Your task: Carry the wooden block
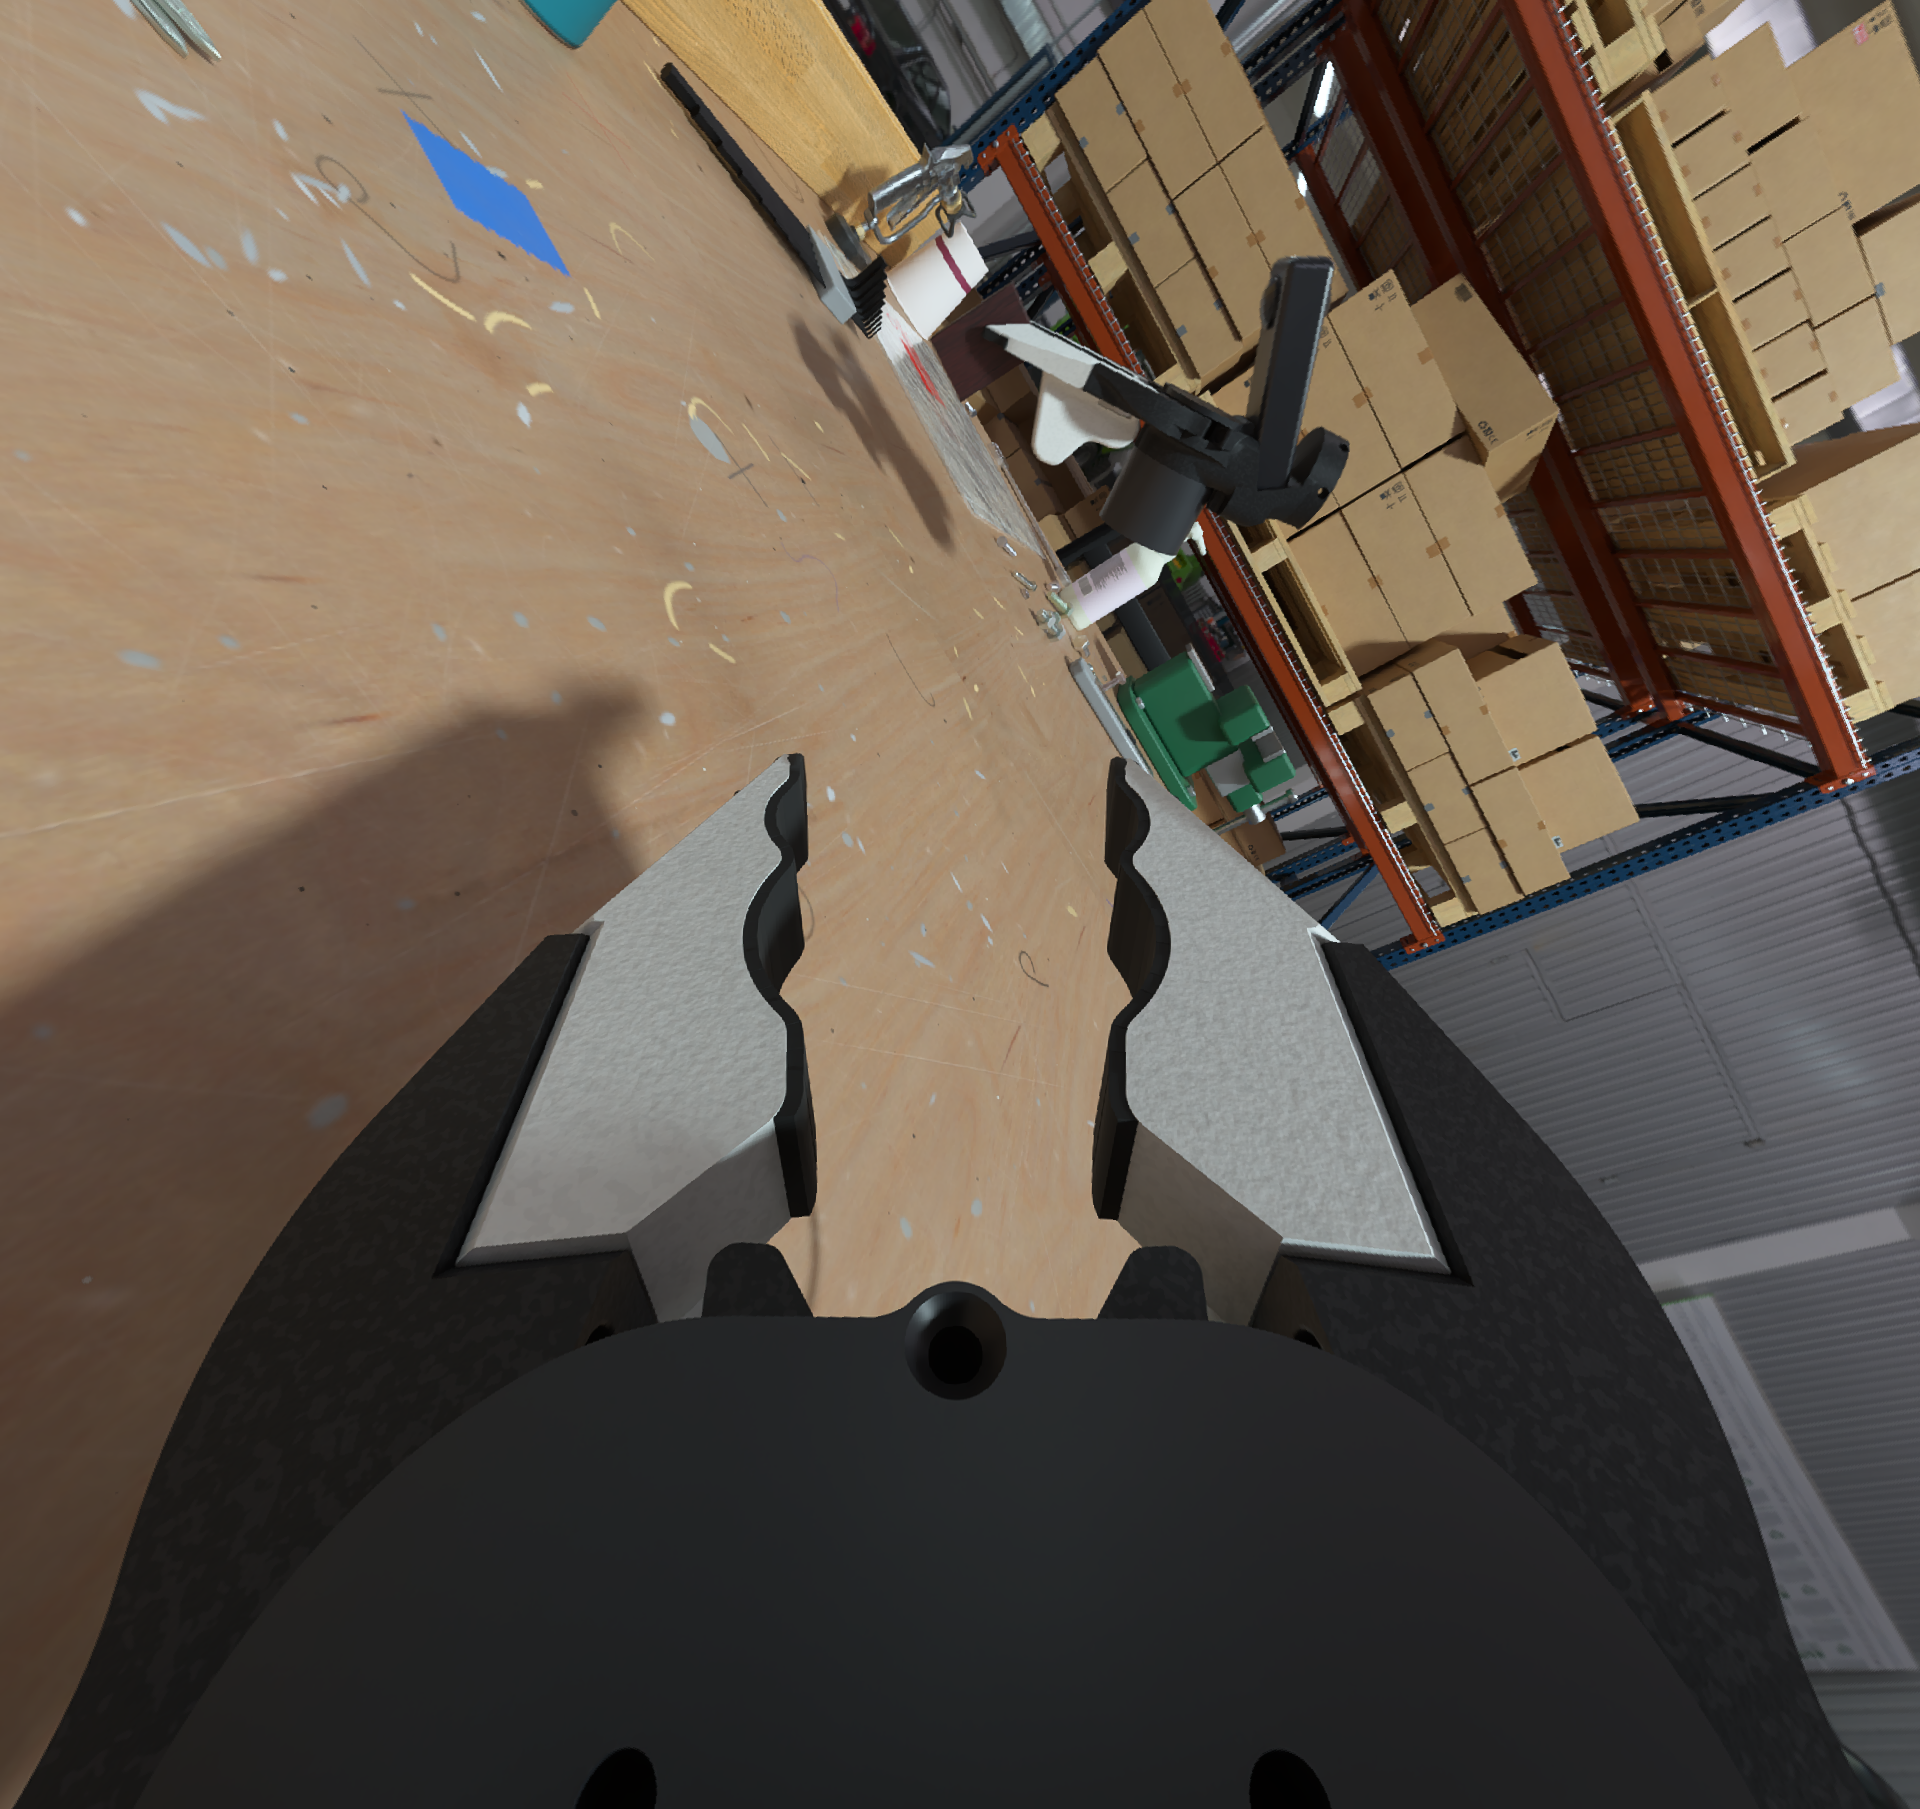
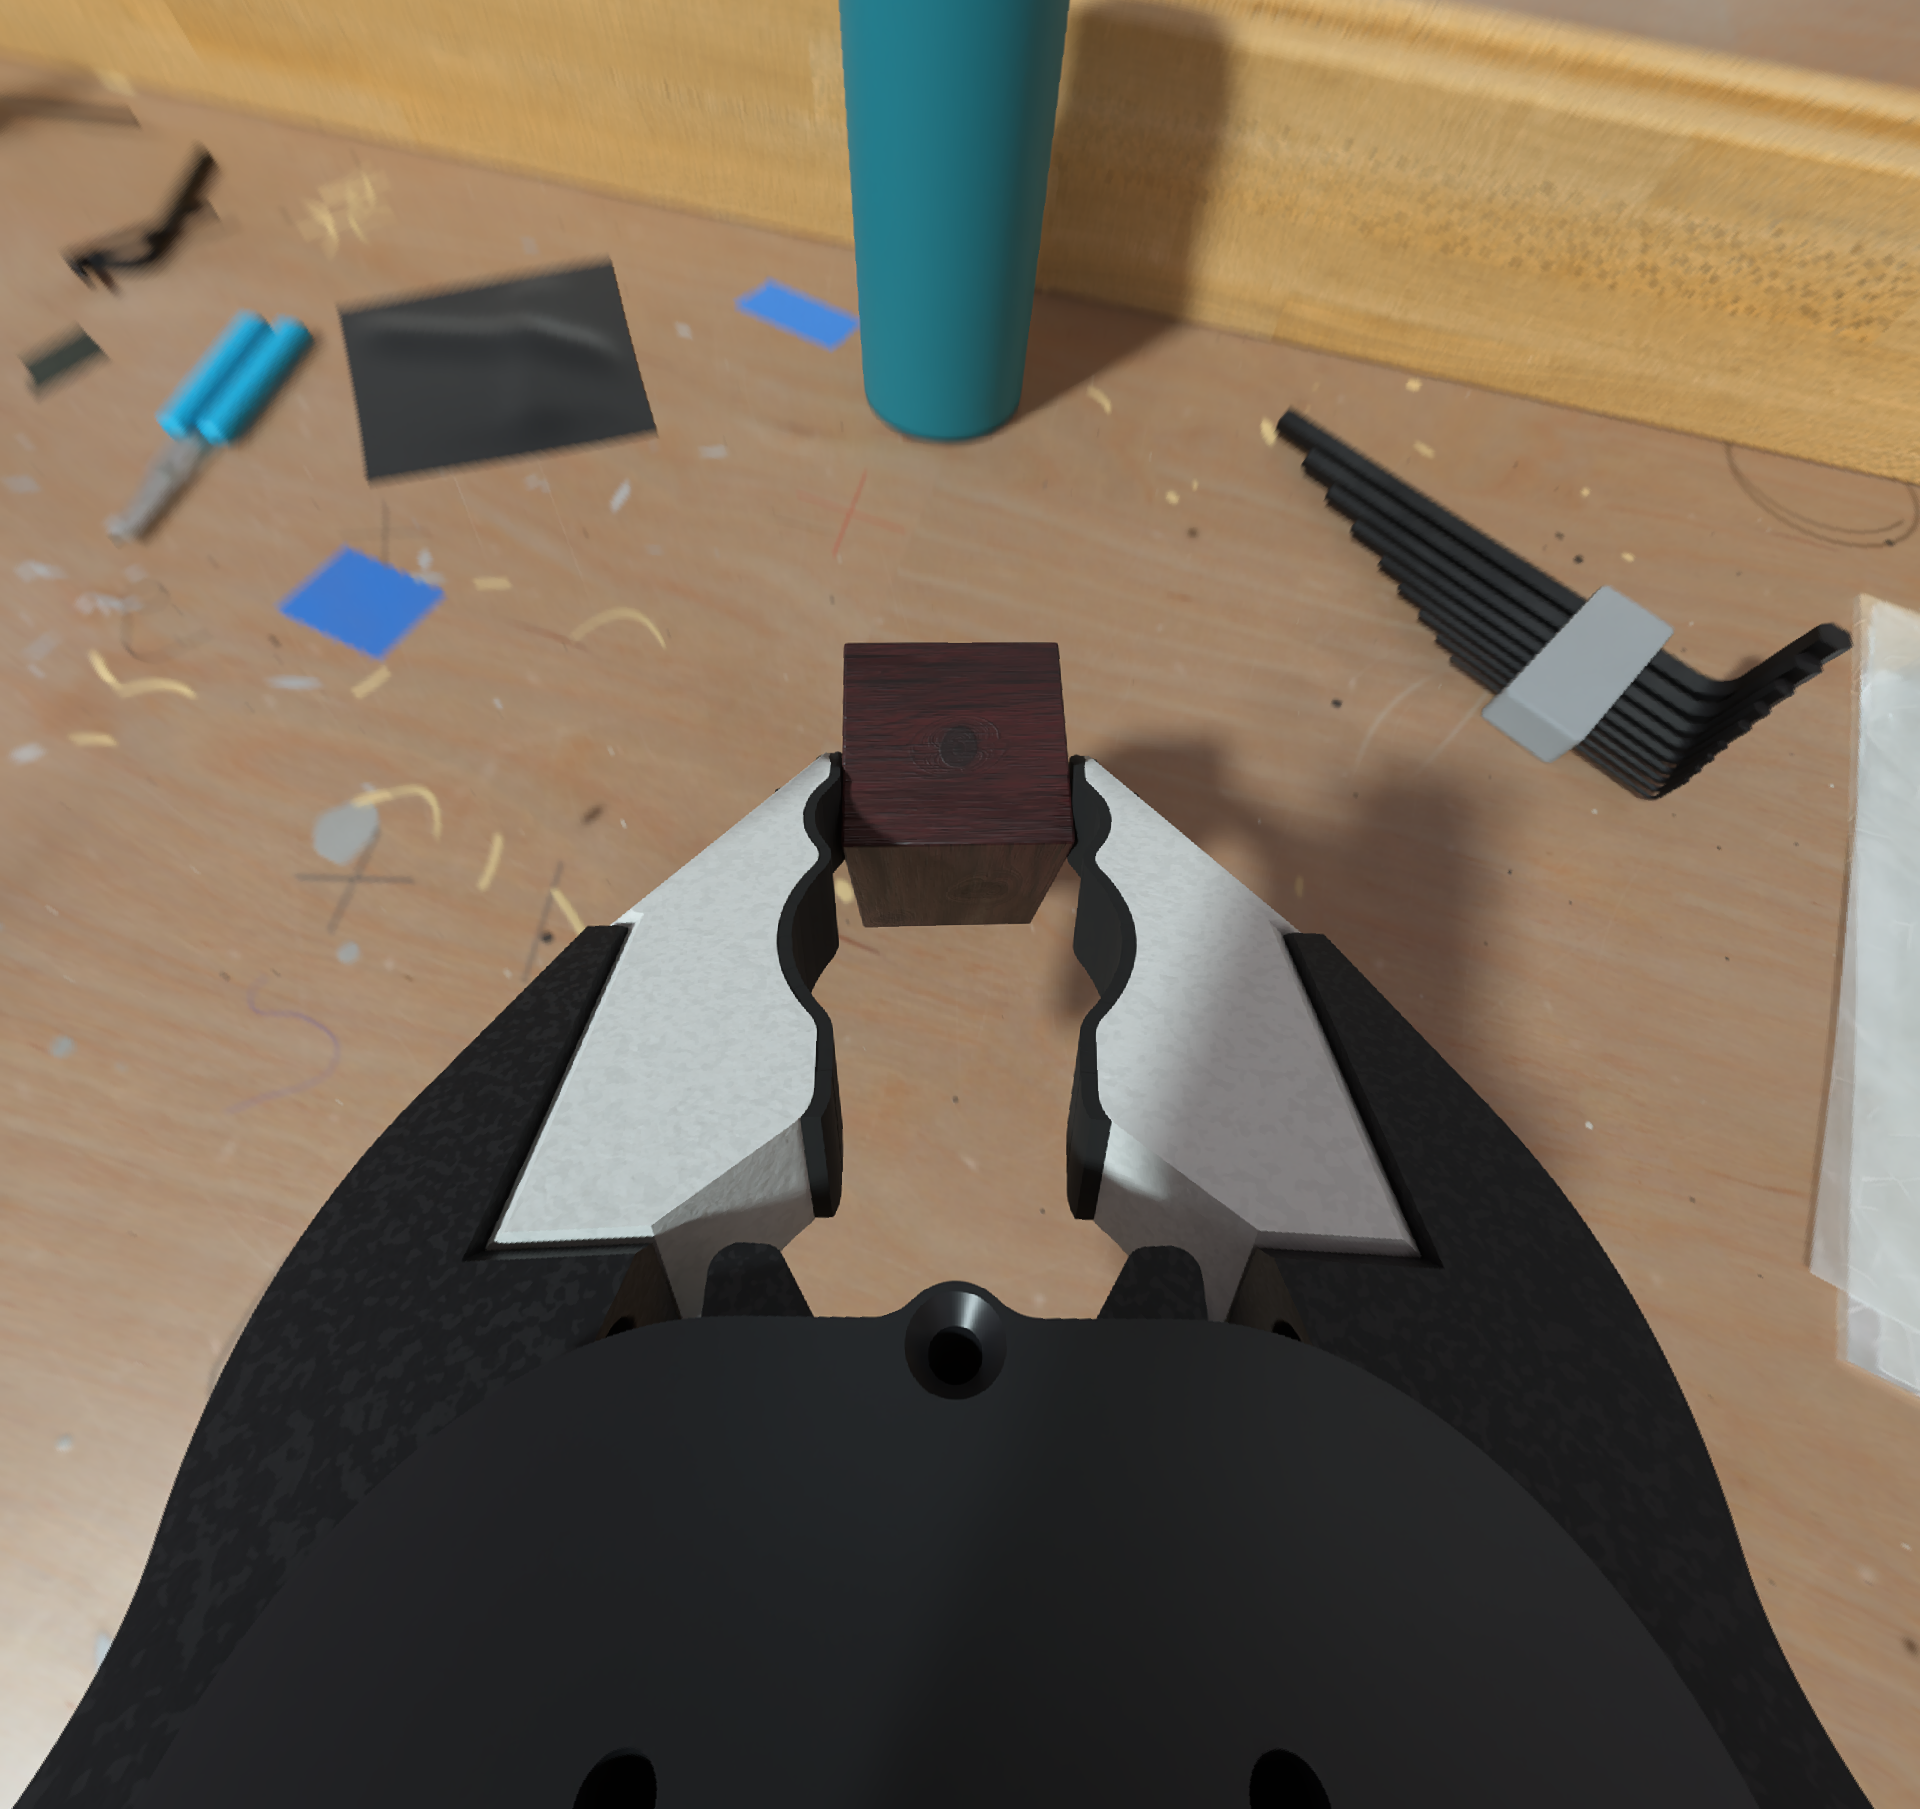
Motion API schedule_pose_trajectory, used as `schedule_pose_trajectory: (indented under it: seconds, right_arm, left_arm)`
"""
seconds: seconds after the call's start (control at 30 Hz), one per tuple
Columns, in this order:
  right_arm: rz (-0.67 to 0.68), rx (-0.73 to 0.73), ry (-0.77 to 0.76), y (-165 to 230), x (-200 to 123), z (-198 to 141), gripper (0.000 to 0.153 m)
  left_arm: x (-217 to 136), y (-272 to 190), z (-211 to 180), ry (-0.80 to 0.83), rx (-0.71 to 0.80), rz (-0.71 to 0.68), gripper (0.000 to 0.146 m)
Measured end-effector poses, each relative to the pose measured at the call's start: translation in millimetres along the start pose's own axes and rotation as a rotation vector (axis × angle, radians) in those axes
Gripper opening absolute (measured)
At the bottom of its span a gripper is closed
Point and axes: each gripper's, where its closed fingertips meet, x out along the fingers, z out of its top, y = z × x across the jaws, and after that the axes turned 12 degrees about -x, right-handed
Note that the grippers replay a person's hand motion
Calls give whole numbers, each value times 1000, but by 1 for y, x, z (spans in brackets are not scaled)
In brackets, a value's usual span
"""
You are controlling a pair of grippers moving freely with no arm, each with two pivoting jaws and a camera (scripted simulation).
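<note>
- The wooden block (image 2: 954, 772), a dark reddish-brown cube, sat pinched between the tips of the right gripper (image 2: 954, 793), and its shadow on the workbench (image 2: 1039, 564) fell off to the right, so it looked lifted clear of the top.
- That right claw was clamped on the block, both black pads pressed flat against its sides.
- Straight past the block stood a tall teal cylinder (image 2: 951, 159), upright, in front of a light wooden beam (image 2: 1455, 190).
- Off to the right lay a set of black hex keys (image 2: 1538, 616) in a grey holder; to the left, a black square sheet (image 2: 494, 369) and a blue patch (image 2: 361, 602).
- The left gripper (image 1: 954, 793) was well apart from all that, its claw spread wide with nothing in it, just bare bench between the fingers.
- From the left wrist view, the right gripper (image 1: 1013, 341) showed far off near the bench edge, with warehouse racks of cardboard boxes (image 1: 1455, 512) behind.
</note>
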Motion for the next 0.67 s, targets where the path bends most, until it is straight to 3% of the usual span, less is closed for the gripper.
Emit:
schedule_pose_trajectory:
  seconds: [0.17, 0.33, 0.47, 0.67]
  right_arm:
    - [13, -47, 96, 5, 16, -19, 42]
    - [43, -42, 26, 9, 28, -17, 42]
    - [-9, -165, -35, 9, 36, -14, 42]
    - [-50, -186, 32, 16, 59, -24, 42]
  left_arm:
    - [0, 1, -3, 8, 9, 13, 58]
    - [-1, 3, -6, 15, 16, 28, 58]
    - [-2, 4, -8, 20, 22, 42, 58]
    - [-1, 6, -13, 37, 30, 58, 59]
